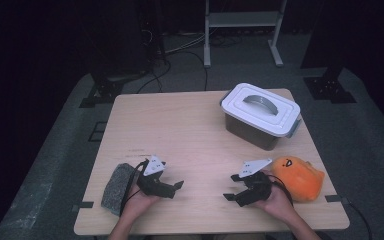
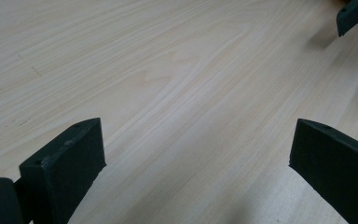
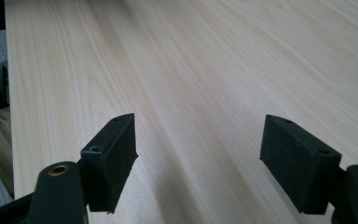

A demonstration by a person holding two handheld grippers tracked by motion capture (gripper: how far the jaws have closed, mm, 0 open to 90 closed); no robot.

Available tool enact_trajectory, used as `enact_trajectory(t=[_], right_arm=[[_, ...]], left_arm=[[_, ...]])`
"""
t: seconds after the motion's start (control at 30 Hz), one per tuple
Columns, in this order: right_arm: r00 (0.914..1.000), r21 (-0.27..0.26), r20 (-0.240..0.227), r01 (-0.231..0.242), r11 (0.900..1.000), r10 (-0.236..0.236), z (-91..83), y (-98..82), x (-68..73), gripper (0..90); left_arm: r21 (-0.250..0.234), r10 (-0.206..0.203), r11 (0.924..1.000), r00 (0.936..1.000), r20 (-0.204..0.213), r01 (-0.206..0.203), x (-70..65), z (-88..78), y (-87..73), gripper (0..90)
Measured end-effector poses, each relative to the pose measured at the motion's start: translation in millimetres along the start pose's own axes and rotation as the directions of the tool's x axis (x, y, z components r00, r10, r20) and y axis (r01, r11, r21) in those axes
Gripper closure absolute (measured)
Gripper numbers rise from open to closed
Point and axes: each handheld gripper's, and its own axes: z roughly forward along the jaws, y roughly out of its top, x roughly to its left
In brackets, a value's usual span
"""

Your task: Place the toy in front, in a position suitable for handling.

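Grippers rest low at the near edge of the wooden table (image 1: 190, 125): left gripper (image 1: 176, 186) beside a grey sponge (image 1: 116, 187), right gripper (image 1: 231, 187) beside an orange plush toy (image 1: 300, 177). Both jaws gape wide, holding nothing. Farther back stands a lidded white box (image 1: 260, 116).

I make out no readable lettering, brand or number anywhere, only a dark drawn mark, face-like, on the round orange plush toy (image 1: 300, 178) at the table's near right.
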Motion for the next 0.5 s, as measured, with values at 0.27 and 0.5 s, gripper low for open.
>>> enact_trajectory(t=[0.27, 0.5], right_arm=[[1.0, -0.009, 0.003, -0.006, 1.0, 0.007, -2.5, -0.8, -2.8, 25.6], [0.9999, -0.026, 0.002, -0.016, 1.0, 0.016, -4.4, 1.4, -1.1, 25.5]], left_arm=[[0.004, -0.004, 1.0, 1.0, 0.001, 0.004, 0.1, 1.2, 0.1, 2.4], [0.0, 0.005, 1.0, 1.0, 0.005, -0.005, -2.0, -0.8, -0.2, 2.5]])
